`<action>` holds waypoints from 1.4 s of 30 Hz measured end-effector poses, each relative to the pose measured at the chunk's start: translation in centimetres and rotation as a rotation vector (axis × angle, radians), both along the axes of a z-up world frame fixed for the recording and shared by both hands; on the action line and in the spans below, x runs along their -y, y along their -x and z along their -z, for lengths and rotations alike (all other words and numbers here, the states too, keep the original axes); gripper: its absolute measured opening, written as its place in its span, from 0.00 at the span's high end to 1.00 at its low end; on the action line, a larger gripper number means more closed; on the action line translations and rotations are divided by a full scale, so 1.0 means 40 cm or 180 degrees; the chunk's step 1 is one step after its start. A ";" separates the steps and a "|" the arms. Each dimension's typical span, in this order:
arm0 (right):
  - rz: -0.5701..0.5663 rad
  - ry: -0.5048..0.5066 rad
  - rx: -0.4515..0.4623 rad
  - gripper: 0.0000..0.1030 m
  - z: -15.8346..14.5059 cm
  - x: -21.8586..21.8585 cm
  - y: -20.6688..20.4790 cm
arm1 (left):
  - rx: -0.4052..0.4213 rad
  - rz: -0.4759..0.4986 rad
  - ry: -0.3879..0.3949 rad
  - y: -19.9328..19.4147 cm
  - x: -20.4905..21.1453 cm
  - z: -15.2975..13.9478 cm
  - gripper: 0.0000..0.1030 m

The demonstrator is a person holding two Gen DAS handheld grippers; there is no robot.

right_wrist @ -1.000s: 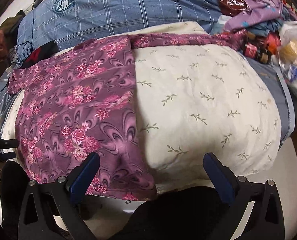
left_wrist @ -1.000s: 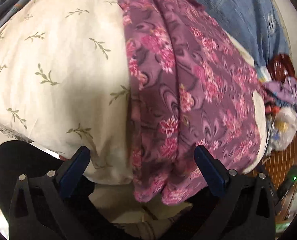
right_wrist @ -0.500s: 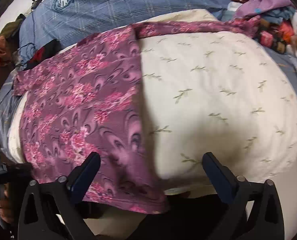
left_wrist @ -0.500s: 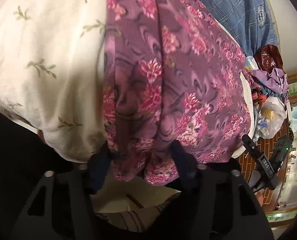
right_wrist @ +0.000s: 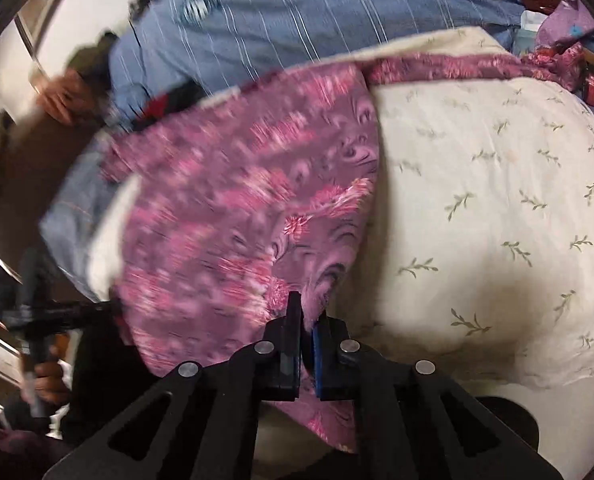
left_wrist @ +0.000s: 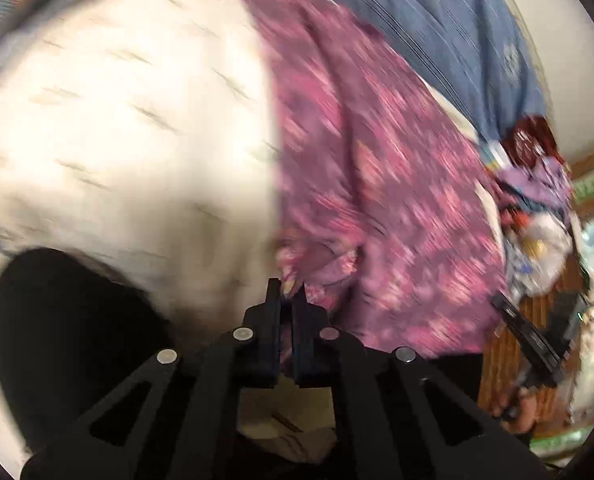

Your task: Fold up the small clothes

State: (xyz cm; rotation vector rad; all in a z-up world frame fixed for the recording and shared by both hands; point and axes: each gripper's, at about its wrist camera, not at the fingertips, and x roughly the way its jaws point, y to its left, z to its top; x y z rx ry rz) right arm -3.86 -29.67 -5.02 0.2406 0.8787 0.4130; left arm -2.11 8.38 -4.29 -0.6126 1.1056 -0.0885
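A purple garment with pink flowers (left_wrist: pixel 377 184) lies spread over a cream pillow with green sprigs (left_wrist: pixel 129 128). My left gripper (left_wrist: pixel 287 292) is shut on the near hem of the purple garment, which bunches up between its dark pads. In the right wrist view the same garment (right_wrist: pixel 249 208) covers the left half of the pillow (right_wrist: pixel 489 216). My right gripper (right_wrist: pixel 307 312) is shut on the hem near its right-hand corner, with cloth pinched between the blue pads. The left view is blurred.
A blue checked sheet (right_wrist: pixel 317 12) covers the bed behind the pillow. A pile of clothes and bags (left_wrist: pixel 537 200) sits at the far right. A hand with the other gripper (left_wrist: pixel 537 344) shows at the left view's right edge. A dark rounded shape (left_wrist: pixel 69 332) lies near left.
Both grippers went from wide open to shut on the garment's near hem, the left one first. The left view has swung and the hem is lifted and bunched.
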 end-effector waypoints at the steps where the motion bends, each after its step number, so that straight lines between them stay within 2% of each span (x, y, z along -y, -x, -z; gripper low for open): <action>1: 0.0016 -0.0066 0.0004 0.96 -0.007 0.008 0.006 | -0.0002 -0.0042 -0.0021 0.005 -0.024 -0.002 0.98; 3: 0.0113 -0.0032 -0.0064 0.96 -0.001 0.029 0.007 | -0.0015 -0.0052 -0.0017 0.006 -0.051 0.000 0.98; 5: 0.0238 0.0020 -0.0197 0.96 0.026 0.050 -0.005 | -0.0018 0.0029 -0.0060 -0.005 -0.037 0.001 0.97; 7: 0.0324 -0.0055 -0.0316 0.96 0.047 0.062 -0.018 | 0.0052 0.0211 -0.0027 -0.016 -0.014 -0.002 0.94; 9: 0.0329 -0.0062 -0.0334 0.93 0.051 0.053 -0.029 | 0.0053 0.0365 0.0000 -0.046 0.022 -0.002 0.68; 10: 0.0317 -0.0033 -0.0340 0.90 0.051 0.047 -0.032 | 0.0058 0.0419 0.0029 -0.048 0.024 -0.001 0.46; 11: 0.0286 -0.0016 -0.0364 0.90 0.052 0.041 -0.036 | 0.0066 0.0462 0.0055 -0.052 0.031 0.001 0.37; 13: 0.0286 0.0031 -0.0410 0.84 0.056 0.035 -0.046 | 0.0031 0.0536 0.0030 -0.064 0.050 0.010 0.37; 15: 0.0306 0.0079 -0.0431 0.71 0.061 0.037 -0.053 | 0.0054 0.0540 -0.0014 -0.070 0.068 0.010 0.38; 16: 0.0330 0.0104 -0.0426 0.66 0.065 0.038 -0.059 | 0.0074 0.0529 -0.0039 -0.072 0.070 0.009 0.59; 17: 0.0341 0.0105 -0.0410 0.67 0.068 0.038 -0.064 | 0.0064 0.0536 -0.0073 -0.077 0.074 0.009 0.95; 18: 0.0330 0.0099 -0.0386 0.69 0.069 0.039 -0.064 | 0.0029 0.0534 -0.0064 -0.080 0.069 0.009 0.96; 20: 0.0229 0.0137 -0.0309 0.96 0.067 0.028 -0.068 | 0.0038 0.0405 0.0078 -0.061 0.030 -0.001 0.97; 22: 0.0134 0.0029 -0.0307 0.96 0.057 0.019 -0.067 | 0.0095 0.0241 0.0173 -0.034 -0.018 -0.034 0.97; 24: 0.0084 -0.0365 -0.0309 0.96 0.023 0.028 -0.051 | 0.0249 0.0050 0.0261 0.011 -0.080 -0.090 0.97; 26: 0.0027 -0.0651 -0.0213 0.96 -0.024 0.037 -0.023 | 0.0342 -0.0094 0.0217 0.046 -0.122 -0.129 0.97; 28: -0.0004 -0.0732 -0.0163 0.96 -0.056 0.042 0.002 | 0.0296 -0.0223 0.0163 0.074 -0.164 -0.136 0.97; 30: 0.0027 -0.0610 -0.0239 0.96 -0.039 0.044 0.007 | 0.0062 -0.0312 0.0135 0.081 -0.188 -0.098 0.97; 33: 0.0207 -0.0485 -0.0630 0.96 0.051 0.058 -0.016 | -0.0452 -0.0369 0.0121 0.083 -0.214 -0.001 0.97; 34: 0.0254 -0.0379 -0.0714 0.96 0.073 0.057 -0.021 | -0.0520 -0.0369 0.0172 0.088 -0.219 0.015 0.97; 36: 0.0263 -0.0258 -0.0859 0.95 0.102 0.050 -0.025 | -0.0479 -0.0389 0.0264 0.095 -0.230 0.010 0.97; 37: 0.0284 -0.0221 -0.0890 0.90 0.101 0.050 -0.029 | -0.0381 -0.0391 0.0223 0.096 -0.236 -0.010 0.96; 39: 0.0356 -0.0109 -0.0787 0.90 0.073 0.056 -0.036 | -0.0136 -0.0363 -0.0021 0.074 -0.232 -0.075 0.95; 40: 0.0408 -0.0106 -0.0647 0.89 0.043 0.063 -0.042 | -0.0033 -0.0310 -0.0089 0.057 -0.227 -0.103 0.86; 41: 0.0447 -0.0143 -0.0546 0.86 0.021 0.070 -0.053 | 0.0081 -0.0251 -0.0153 0.023 -0.215 -0.135 0.66; 42: 0.0491 -0.0234 -0.0429 0.82 -0.011 0.078 -0.079 | 0.0154 -0.0230 -0.0209 -0.014 -0.206 -0.150 0.54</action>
